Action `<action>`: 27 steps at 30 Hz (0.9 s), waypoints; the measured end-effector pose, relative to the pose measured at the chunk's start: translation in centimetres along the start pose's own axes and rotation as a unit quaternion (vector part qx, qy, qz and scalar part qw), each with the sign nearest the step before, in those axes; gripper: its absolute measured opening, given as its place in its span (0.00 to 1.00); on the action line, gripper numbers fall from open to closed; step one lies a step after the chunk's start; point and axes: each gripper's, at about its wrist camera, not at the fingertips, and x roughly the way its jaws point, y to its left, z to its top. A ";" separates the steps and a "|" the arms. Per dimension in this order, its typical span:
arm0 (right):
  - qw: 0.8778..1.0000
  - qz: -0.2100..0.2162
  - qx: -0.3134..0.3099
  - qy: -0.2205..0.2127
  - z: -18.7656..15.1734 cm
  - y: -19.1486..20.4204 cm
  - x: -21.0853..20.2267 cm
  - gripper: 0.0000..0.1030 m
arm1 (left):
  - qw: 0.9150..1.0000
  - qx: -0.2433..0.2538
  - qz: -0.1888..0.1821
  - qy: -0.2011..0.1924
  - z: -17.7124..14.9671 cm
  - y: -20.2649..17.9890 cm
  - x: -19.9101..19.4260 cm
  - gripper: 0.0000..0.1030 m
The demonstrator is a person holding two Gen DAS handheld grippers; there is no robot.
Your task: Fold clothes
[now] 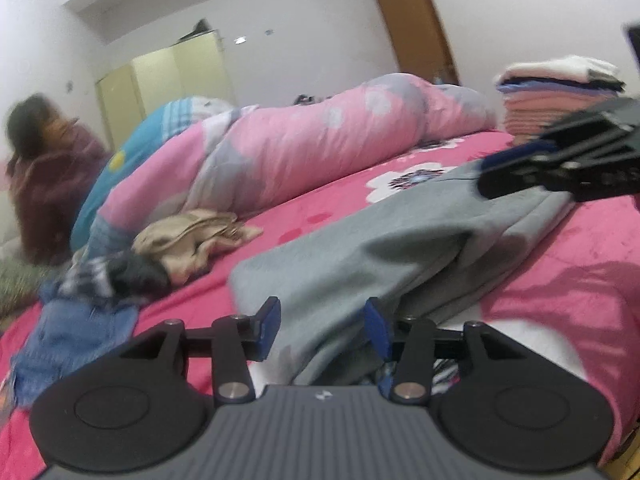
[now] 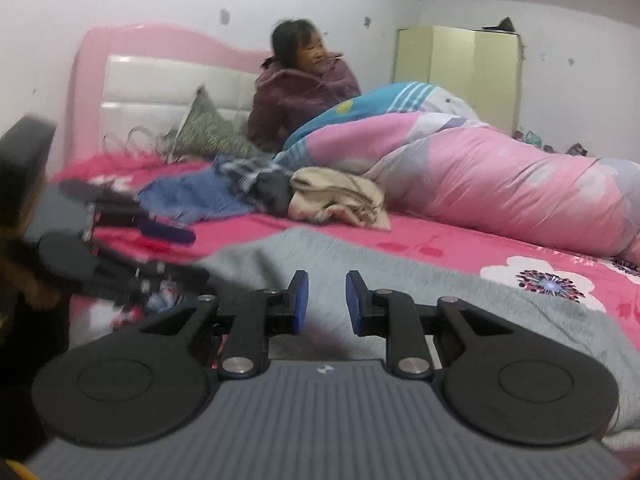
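Grey garment (image 1: 360, 240) lies partly folded on the pink floral bed sheet (image 1: 320, 200), near edge of the bed, layers stacked along its right side

Left tongs (image 1: 324, 326): released, jaws apart, the garment's near end lying between the blue pads (image 1: 376, 328), no clamping visible

Right tongs (image 2: 327, 304): released, narrow gap between pads, nothing between them, hovering just above the grey garment (image 2: 400, 280); in the left wrist view they enter from the right over the garment's far end

Unfolded pile at far left of the sheet: blue denim (image 1: 76, 332), plaid piece (image 1: 92, 276), beige garment (image 1: 192, 240)

Folded stack (image 1: 560, 92) far right. Pink quilt (image 1: 300, 148) rolled along the far side. A person (image 2: 300, 92) sits by the pink headboard (image 2: 160, 64)
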 end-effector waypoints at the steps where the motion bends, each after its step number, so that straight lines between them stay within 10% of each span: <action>1: 1.000 0.014 -0.007 0.008 0.3 0.0 0.6 0.19 | 1.000 0.017 -0.002 0.002 0.2 -0.6 0.6 0.50; 19: 0.979 0.093 -0.167 0.076 -1.9 2.6 2.5 0.02 | 1.000 -0.017 -0.003 0.022 0.4 -0.2 3.0 0.47; 27: 0.970 0.087 -0.211 0.084 -2.2 3.7 2.9 0.03 | 0.992 -0.071 -0.099 -0.042 0.9 2.2 -0.2 0.54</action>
